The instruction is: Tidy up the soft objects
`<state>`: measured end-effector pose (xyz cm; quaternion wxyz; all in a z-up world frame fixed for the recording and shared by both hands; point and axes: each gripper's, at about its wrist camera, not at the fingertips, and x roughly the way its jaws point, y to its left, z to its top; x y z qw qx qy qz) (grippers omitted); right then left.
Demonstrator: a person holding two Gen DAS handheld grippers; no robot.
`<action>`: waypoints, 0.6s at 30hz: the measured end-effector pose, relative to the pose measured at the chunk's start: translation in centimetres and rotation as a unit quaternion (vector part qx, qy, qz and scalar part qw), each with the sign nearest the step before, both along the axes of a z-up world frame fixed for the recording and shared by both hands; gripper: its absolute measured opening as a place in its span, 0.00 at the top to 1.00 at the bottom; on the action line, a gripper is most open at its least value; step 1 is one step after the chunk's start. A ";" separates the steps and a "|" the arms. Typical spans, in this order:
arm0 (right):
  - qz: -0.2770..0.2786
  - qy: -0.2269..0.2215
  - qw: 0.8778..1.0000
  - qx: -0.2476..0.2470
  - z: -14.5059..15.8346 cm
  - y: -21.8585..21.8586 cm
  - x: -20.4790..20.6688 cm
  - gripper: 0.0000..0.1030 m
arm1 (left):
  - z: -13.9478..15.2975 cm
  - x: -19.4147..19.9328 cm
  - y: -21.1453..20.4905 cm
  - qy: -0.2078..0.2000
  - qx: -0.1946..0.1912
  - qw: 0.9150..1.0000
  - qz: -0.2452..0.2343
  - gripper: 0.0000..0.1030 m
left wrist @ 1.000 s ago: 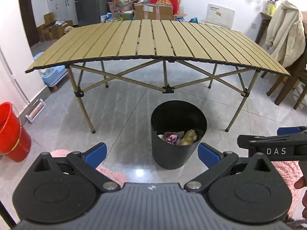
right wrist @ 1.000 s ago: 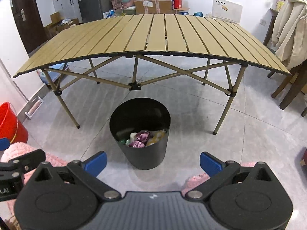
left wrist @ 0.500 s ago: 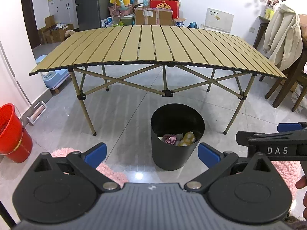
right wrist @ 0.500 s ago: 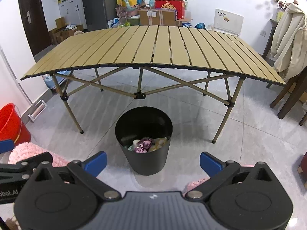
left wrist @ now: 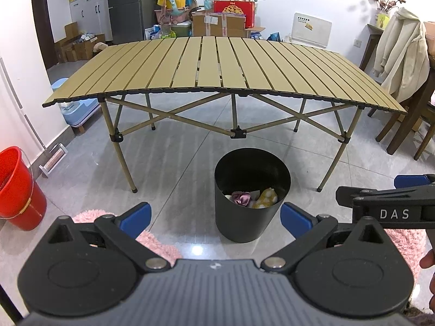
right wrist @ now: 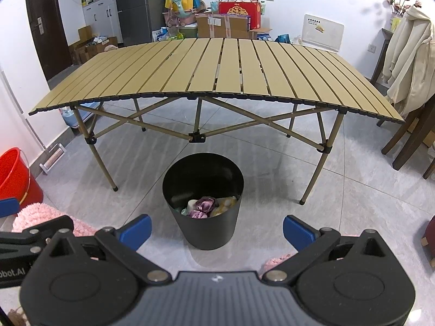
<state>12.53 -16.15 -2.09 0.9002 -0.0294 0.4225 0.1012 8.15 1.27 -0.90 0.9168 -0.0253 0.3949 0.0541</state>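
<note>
A black round bin (left wrist: 251, 220) (right wrist: 202, 226) stands on the floor in front of the folding table (left wrist: 217, 68) (right wrist: 217, 68). Inside it lie soft items, among them a purple satin one (left wrist: 241, 197) (right wrist: 202, 207) and a yellow plush one (left wrist: 266, 197) (right wrist: 225, 203). My left gripper (left wrist: 214, 220) is open, above and short of the bin, with nothing between its blue fingertips (left wrist: 136, 218). My right gripper (right wrist: 216, 229) is open too, at the same height, also holding nothing. The right gripper's side shows at the right edge of the left wrist view.
A red bucket (left wrist: 16, 190) (right wrist: 13, 175) stands at the left wall. Pink fluffy slippers (left wrist: 160, 244) (right wrist: 40, 217) show beneath the grippers. A wooden chair with a cream coat (left wrist: 402, 57) (right wrist: 407, 54) stands at the right. Boxes and bags (left wrist: 217, 21) pile behind the table.
Both grippers have risen and pulled back a little from the bin; more of the slatted tabletop shows. Both stay open and the bin's contents have not moved.
</note>
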 end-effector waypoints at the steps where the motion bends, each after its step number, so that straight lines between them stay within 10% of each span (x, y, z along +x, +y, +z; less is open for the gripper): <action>1: 0.000 -0.001 1.000 0.000 0.0 0.0 0.0 0.00 | 0.0 0.0 0.0 0.000 0.000 1.000 0.000 0.00; 18: -0.001 -0.003 1.000 -0.001 0.1 0.0 0.0 0.00 | 0.0 0.0 0.0 -0.001 0.001 1.000 0.000 0.00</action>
